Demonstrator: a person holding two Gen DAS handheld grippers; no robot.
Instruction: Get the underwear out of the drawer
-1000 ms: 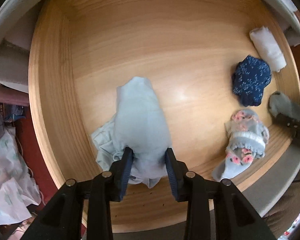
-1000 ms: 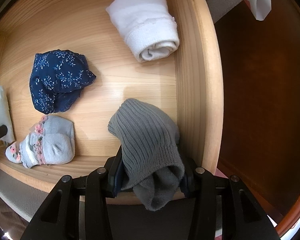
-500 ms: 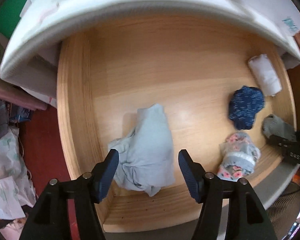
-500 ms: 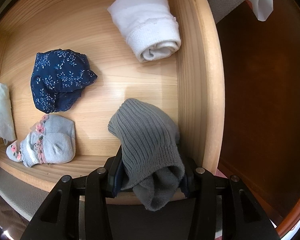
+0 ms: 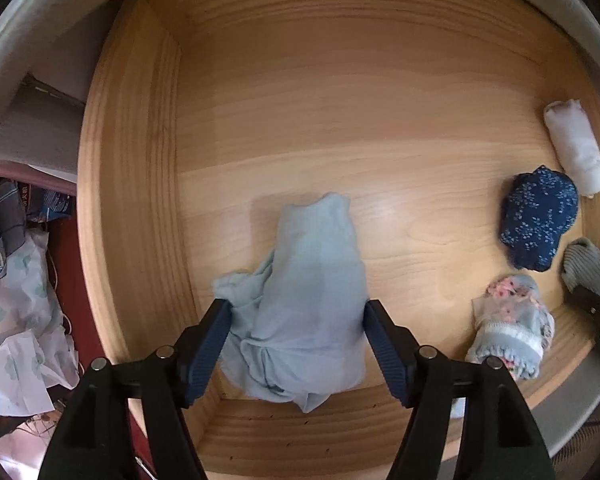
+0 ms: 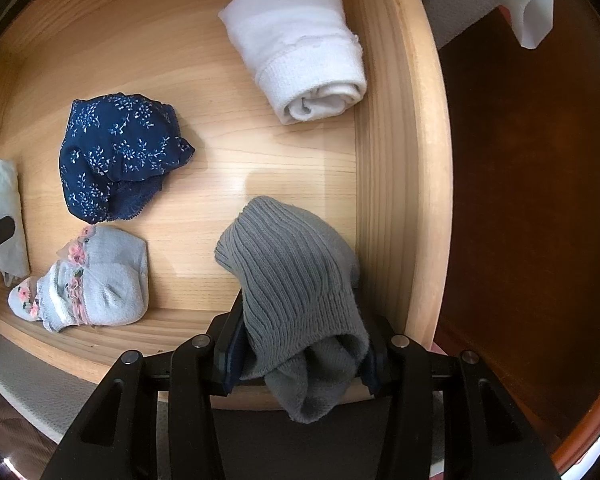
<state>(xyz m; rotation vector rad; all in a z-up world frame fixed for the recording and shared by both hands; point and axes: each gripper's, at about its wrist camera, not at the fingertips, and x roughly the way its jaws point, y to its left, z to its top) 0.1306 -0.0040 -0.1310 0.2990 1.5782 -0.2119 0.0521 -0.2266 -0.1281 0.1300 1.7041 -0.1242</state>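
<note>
While the pale blue underwear (image 5: 312, 312) lies crumpled on the floor of the wooden drawer (image 5: 284, 112), near its front-left corner, the left gripper (image 5: 296, 320) straddles it, its jaws having just been opening; the pads stand at either side, no longer pinching the cloth. Over at the drawer's right side, the right gripper (image 6: 300, 344) is clamped on a grey ribbed garment (image 6: 296, 304). Beside that lie a navy floral piece (image 6: 116, 160), a white roll (image 6: 300, 64) and a pink-flowered sock (image 6: 88, 284).

wrist views straight down, shared drawer (image 5: 132, 200)
</note>
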